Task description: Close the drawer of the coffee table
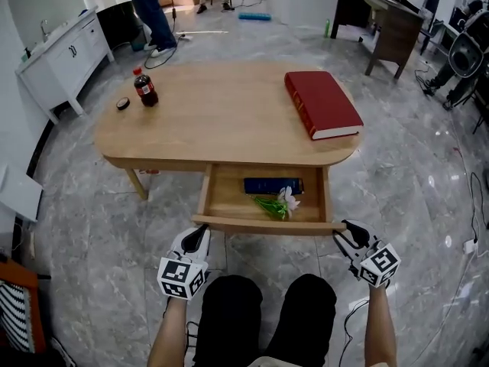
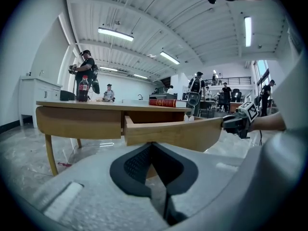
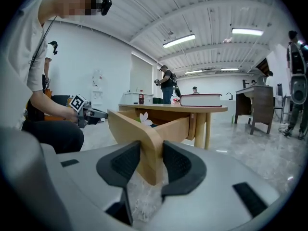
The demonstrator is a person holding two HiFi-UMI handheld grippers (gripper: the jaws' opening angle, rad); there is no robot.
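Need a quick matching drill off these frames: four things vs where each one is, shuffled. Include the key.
A red book
B cola bottle
C flower
D right gripper

1 inside the open drawer
2 tabletop, left in head view
3 jaws on the drawer front's corner
4 tabletop, right in head view

Pairs: A-4, B-2, C-1, D-3

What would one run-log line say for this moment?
drawer: open | left claw: shut, at drawer front | right claw: gripping drawer front corner
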